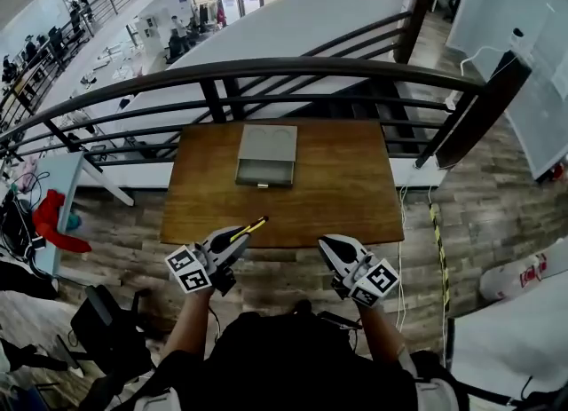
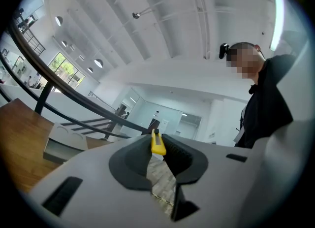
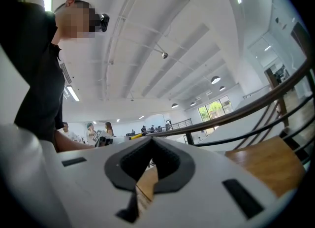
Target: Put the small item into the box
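Note:
A slim yellow and black item (image 1: 251, 227) sticks out of my left gripper (image 1: 238, 239), which is shut on it just off the near edge of the wooden table (image 1: 355, 196). In the left gripper view the yellow item (image 2: 157, 144) stands pinched between the dark pads. A flat grey box (image 1: 266, 154) with a small knob on its front lies at the table's far middle; its grey box (image 2: 63, 141) shape shows left of the jaws. My right gripper (image 1: 335, 253) hangs shut and holds nothing, to the right at the near edge. In the right gripper view the jaws meet over the table (image 3: 266, 165).
A dark curved metal railing (image 1: 266, 70) runs behind the table, with a thick post (image 1: 484, 103) at the right. A red cloth (image 1: 55, 218) lies on a side surface at the left. Cables and a yellow strip (image 1: 437, 249) run along the wooden floor at the right.

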Demonstrator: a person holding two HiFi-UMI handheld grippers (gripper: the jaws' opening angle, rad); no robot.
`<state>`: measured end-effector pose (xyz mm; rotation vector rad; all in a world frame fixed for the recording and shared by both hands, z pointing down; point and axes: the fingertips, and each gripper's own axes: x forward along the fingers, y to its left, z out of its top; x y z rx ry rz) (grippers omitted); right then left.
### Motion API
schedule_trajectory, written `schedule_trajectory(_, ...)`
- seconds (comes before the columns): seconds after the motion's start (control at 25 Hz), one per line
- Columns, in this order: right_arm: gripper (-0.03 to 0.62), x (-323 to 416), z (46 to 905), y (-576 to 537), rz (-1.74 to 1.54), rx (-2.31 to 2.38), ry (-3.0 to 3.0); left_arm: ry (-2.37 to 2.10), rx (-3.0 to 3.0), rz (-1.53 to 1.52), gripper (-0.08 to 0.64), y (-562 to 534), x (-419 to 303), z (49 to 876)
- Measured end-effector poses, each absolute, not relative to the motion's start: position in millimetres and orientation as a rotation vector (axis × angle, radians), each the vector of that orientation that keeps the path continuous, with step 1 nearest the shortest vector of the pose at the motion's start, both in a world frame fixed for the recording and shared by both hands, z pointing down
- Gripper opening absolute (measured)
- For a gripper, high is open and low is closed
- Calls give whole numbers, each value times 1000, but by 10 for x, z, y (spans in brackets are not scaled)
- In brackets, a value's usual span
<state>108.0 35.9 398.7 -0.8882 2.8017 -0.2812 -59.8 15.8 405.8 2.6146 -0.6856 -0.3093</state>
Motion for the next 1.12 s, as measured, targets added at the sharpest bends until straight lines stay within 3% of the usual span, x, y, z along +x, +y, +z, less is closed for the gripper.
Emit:
schedule_trajectory(0.44, 11, 1338, 4165, -180, -325, -873, 2808, -739, 2576, -275, 75, -204, -358, 4299)
schedule_trajectory(1.12, 11, 958, 4208, -1676, -357, -870, 2910, -802, 2519, -357, 75, -1742, -785, 4578)
